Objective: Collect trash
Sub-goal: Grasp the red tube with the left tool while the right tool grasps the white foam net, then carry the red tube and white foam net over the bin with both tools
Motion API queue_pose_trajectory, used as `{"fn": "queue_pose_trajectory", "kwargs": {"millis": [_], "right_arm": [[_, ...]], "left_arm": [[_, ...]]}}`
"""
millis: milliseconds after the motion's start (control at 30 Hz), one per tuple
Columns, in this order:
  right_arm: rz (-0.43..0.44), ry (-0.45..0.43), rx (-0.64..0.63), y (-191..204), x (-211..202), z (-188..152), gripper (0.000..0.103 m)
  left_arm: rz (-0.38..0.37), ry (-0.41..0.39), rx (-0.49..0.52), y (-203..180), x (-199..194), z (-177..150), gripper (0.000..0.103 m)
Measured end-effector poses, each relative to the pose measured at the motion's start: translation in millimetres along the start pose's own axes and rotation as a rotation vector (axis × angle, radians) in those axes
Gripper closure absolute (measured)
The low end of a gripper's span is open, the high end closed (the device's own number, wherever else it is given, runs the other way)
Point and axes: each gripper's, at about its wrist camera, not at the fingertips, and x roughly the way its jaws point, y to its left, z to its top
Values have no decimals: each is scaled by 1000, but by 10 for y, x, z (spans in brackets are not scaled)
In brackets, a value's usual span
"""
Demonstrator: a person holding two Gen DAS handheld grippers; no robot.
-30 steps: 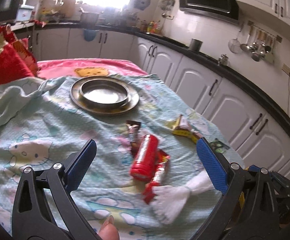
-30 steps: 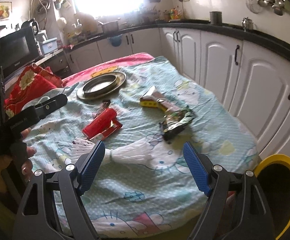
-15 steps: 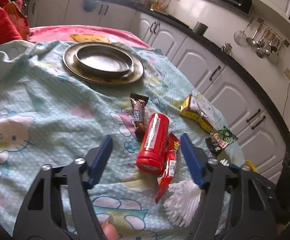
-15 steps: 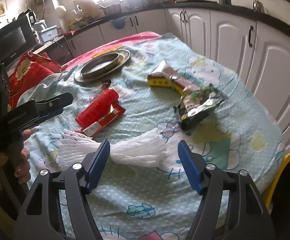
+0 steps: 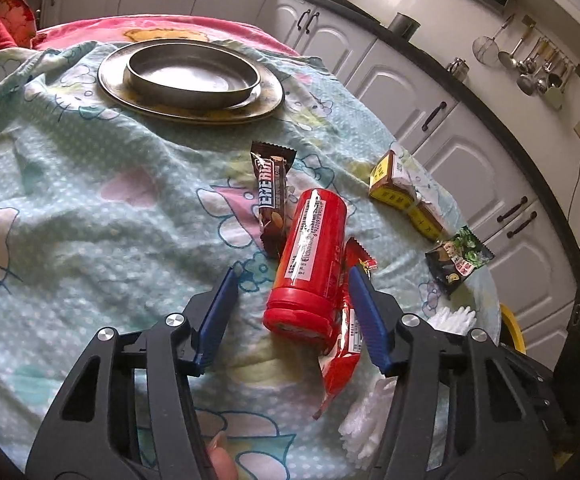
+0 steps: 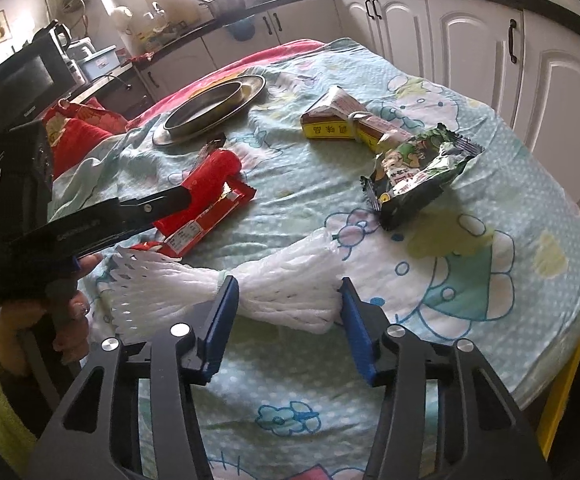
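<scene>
A red canister point(image 5: 310, 264) lies on the Hello Kitty cloth, over a red wrapper point(image 5: 340, 352) and beside a brown chocolate bar point(image 5: 272, 196). My left gripper point(image 5: 292, 292) is open, its blue fingers on either side of the canister's near end. A white foam net point(image 6: 258, 280) lies across the near cloth. My right gripper point(image 6: 288, 300) is open, its fingers straddling the net's right half. A yellow box point(image 6: 342, 124) and a green snack bag point(image 6: 418, 172) lie further right. The canister point(image 6: 206, 184) also shows in the right wrist view, behind the left gripper's black arm.
A metal bowl on a metal plate point(image 5: 190, 80) stands at the back of the table. A red cushion point(image 6: 74, 136) lies at the left. White cabinets point(image 6: 490, 56) run along the right. A yellow bin rim point(image 5: 512, 328) shows beyond the table's right edge.
Both grippers have moved forward and down. The left now straddles the red canister's end, the right now straddles the foam net. Both jaw gaps have narrowed.
</scene>
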Motion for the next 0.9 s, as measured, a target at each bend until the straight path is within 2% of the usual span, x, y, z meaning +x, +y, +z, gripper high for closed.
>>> {"fn": "queue_pose_trajectory", "kwargs": {"millis": [233,400,467,533,567,733,900], "right_arm": [[-1,8,-17,30,-17,-10,62],[-2,11,-17,32,-31,-23,66],[-3,9,-23,41,-41,-24,70],[1,8,-32,53,-60,-32,86],[6,11,-35,59,-60,-28,89],[13,4,-46,79,-103,-18,93],[4,-44,-76,127,-264,11,94]], "left_arm": [[3,6,13,-15,1,-23,65],[16,23,55,-107,40,-59,68],[5,32,56,-124,48,-69,74],[10,33,61,-133,42,-77,75],[10,32,64,-133,36,-77,75],[0,14,55,-132,-40,-84,77],[-14,-28,67,-202,-199,-50,78]]}}
